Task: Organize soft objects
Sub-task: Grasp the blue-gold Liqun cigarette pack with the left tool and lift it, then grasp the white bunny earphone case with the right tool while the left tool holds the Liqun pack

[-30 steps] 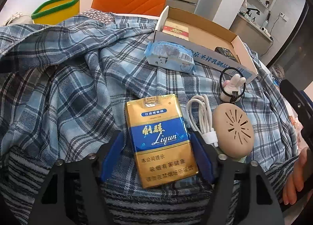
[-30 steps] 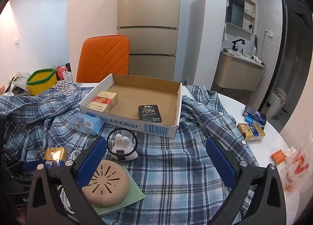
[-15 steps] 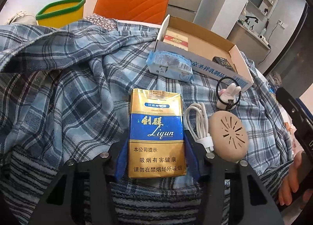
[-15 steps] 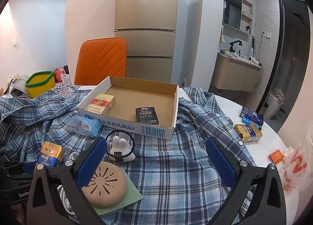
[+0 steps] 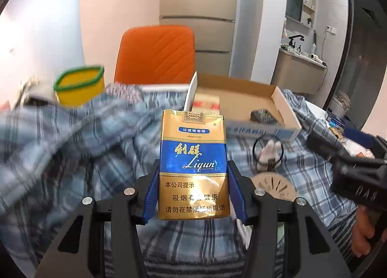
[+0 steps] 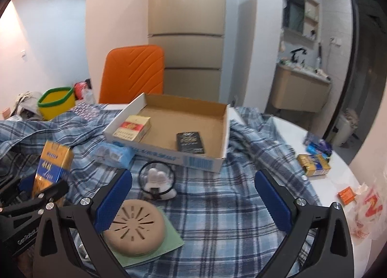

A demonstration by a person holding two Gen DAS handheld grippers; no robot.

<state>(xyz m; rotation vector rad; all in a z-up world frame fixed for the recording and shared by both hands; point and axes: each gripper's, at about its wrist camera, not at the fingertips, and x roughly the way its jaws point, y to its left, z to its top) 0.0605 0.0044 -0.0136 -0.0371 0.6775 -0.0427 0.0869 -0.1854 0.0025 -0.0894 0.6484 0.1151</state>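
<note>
Holding a gold and blue cigarette pack (image 5: 193, 166) upright at the centre of the left wrist view, our left gripper (image 5: 193, 195) is clamped on its lower half, one blue pad pressed to each narrow side. The pack is lifted clear of the blue plaid shirt (image 5: 84, 147) that spreads across the lower half of the frame. Behind it, in the upper middle, sits the open cardboard box (image 5: 278, 101), already containing a red and gold pack (image 6: 133, 128) at its left side and a dark pack (image 6: 189, 141) nearer its right. In the right wrist view, our right gripper (image 6: 193, 198) hangs with its fingers wide apart and nothing between them, low in the frame above the shirt; a round tan disc (image 6: 134, 227) lies at lower left, just beside its left finger. We judge the held pack to be light and soft-sided — a foil wrapper that dents under pressure and may slip on its glossy film — so gripping the narrow edges low down, as now, seems sensible. The shirt itself looks limp and would bunch wherever it is pinched.
</note>
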